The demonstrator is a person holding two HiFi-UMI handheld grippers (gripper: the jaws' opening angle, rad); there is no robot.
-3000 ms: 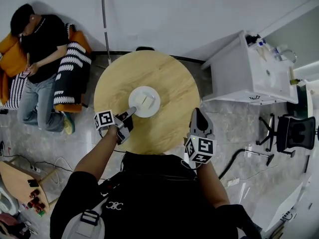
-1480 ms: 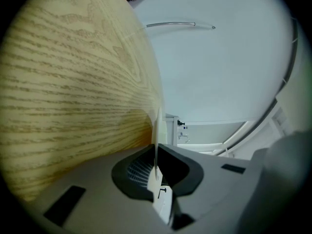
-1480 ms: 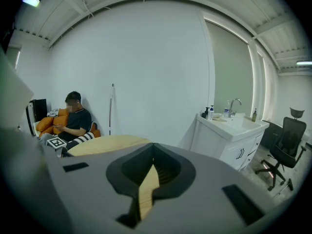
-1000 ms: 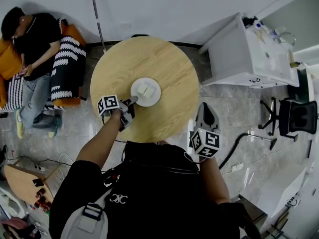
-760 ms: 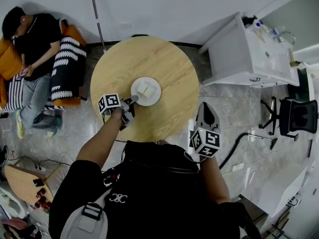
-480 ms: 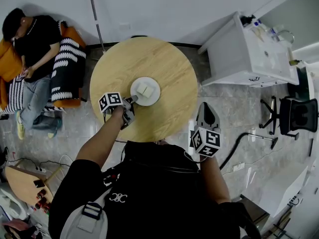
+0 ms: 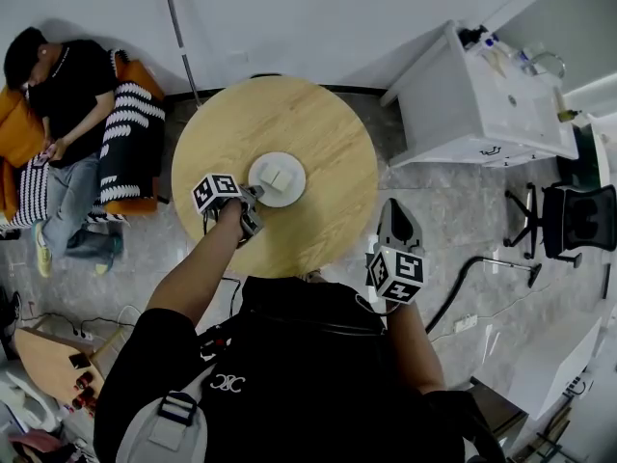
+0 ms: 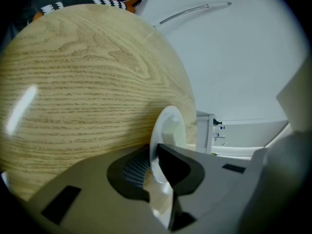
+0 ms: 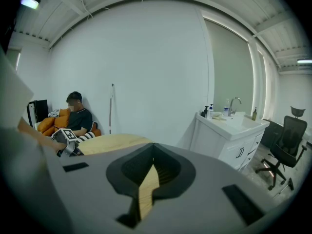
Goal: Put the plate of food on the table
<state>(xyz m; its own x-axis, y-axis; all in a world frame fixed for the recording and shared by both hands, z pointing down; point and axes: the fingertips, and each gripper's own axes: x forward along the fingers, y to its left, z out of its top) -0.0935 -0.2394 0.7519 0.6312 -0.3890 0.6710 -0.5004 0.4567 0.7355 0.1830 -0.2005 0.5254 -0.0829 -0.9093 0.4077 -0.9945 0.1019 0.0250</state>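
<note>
Wooden table (image 7: 323,133) holds white plate (image 7: 293,188), pale food (image 7: 275,176).

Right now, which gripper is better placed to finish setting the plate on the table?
Left. The left gripper is shut on the rim of the plate over the table, so it probably only needs to release. The right gripper hangs shut and empty beyond the edge.

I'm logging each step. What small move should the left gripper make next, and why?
Probably open its jaws: the left gripper is clamped on the rim of the plate, which appears to sit on the table already.
</note>
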